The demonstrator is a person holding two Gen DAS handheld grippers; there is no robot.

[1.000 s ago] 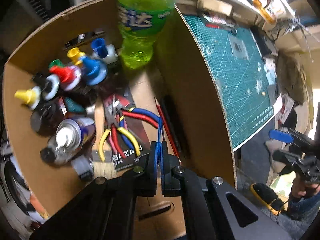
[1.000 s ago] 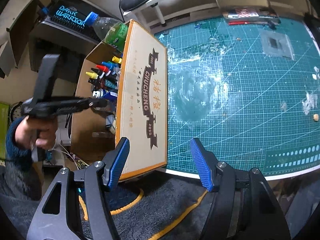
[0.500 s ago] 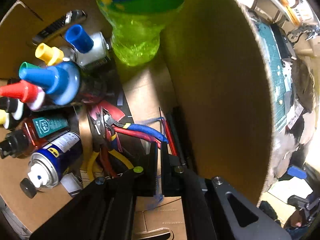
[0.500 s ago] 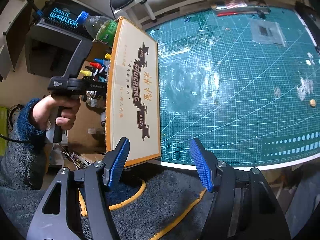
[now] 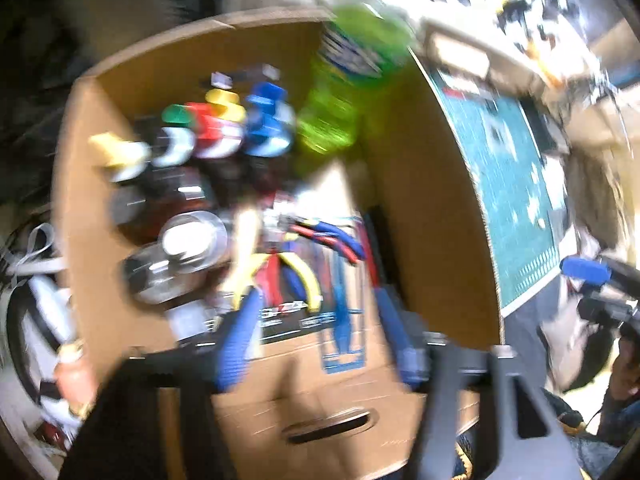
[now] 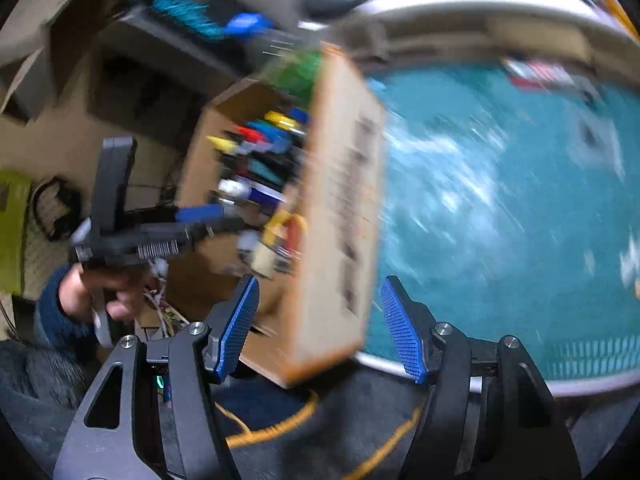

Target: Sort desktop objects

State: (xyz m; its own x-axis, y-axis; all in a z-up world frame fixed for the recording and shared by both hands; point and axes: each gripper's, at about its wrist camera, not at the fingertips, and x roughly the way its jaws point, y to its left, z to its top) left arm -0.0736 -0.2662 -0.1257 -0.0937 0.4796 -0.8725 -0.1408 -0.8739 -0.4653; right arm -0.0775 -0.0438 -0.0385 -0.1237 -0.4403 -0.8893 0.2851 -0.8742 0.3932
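Step in hand looks like the release end of a drop-off: left tool (image 5: 320, 332) sits over the cardboard box (image 5: 432, 208), jaws opening, nothing pressed between the pads. A thin blue item (image 5: 342, 320), too blurred to identify, lies on the box floor right between and just beyond the fingertips, beside the pliers (image 5: 296, 256) with red, yellow and blue handles. Further ahead of the tool: a cluster of colour-capped bottles (image 5: 224, 128), spray cans (image 5: 188, 240), and a green drink bottle (image 5: 340, 112) in the far corner. Left tool is pitched steeply down into the box, person's hand (image 6: 100, 292) gripping the handle from below in the right wrist view. Right tool (image 6: 320, 328) is released, empty, jaws wide, angled down over the near edge of the surface, box wall ahead of its left finger, green cutting mat (image 6: 500, 208) ahead and to its right. Next move, my read: clear the left tool up out of the box without snagging the wall, then find the next stray item on the mat; little left there that I can make out through the blur.
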